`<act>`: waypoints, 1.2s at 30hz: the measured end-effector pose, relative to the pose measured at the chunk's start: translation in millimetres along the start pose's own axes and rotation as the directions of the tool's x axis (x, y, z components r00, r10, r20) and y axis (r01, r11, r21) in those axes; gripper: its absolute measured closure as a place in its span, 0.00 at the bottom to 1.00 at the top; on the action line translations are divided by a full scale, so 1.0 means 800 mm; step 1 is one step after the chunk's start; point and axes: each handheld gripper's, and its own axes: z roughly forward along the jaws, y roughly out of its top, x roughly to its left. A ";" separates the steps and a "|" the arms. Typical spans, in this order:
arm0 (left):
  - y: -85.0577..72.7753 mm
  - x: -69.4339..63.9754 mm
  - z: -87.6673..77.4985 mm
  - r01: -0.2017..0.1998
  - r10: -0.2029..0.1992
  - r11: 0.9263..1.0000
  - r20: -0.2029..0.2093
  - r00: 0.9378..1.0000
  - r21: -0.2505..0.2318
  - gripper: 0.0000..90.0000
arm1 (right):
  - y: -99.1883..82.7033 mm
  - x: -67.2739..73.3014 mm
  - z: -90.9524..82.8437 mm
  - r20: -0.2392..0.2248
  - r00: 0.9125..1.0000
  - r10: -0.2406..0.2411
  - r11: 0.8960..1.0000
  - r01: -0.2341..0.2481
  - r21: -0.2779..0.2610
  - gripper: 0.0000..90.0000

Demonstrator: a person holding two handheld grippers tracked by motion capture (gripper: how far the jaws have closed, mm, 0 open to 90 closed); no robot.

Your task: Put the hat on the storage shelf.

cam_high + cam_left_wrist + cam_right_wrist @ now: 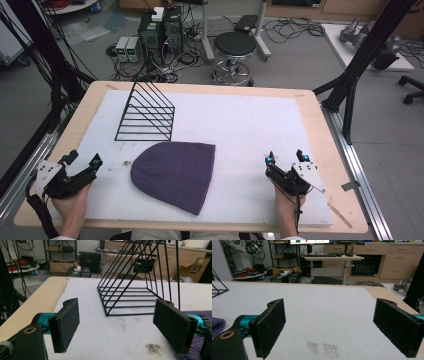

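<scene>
Both hand-held grippers agape, empty: left (82, 161) | right (285, 156) | beanie (175, 172) between.

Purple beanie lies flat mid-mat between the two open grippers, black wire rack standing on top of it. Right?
Not quite. The black wire rack stands on the white mat behind the purple beanie, apart from it, not on top; the high view shows the gap. The rest holds: the beanie lies flat between the left gripper and the right gripper, both open.

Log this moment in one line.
left gripper: open, empty | right gripper: open, empty | purple beanie: flat on mat, untouched | wire rack: behind beanie
</scene>
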 end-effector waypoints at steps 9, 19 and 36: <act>-0.001 0.001 0.001 0.016 -0.016 1.000 0.006 1.000 0.008 0.24 | 0.000 -0.001 0.000 0.002 1.000 -0.003 1.000 0.003 -0.002 0.11; 0.000 0.000 0.000 0.044 -0.044 0.999 0.029 0.999 0.011 0.24 | 0.000 -0.001 0.000 0.000 1.000 0.009 1.000 -0.009 0.001 0.11; 0.031 -0.030 -0.008 -0.042 0.034 0.997 0.116 0.993 0.070 0.23 | 0.000 0.001 0.003 -0.019 1.000 0.010 1.000 -0.010 0.005 0.11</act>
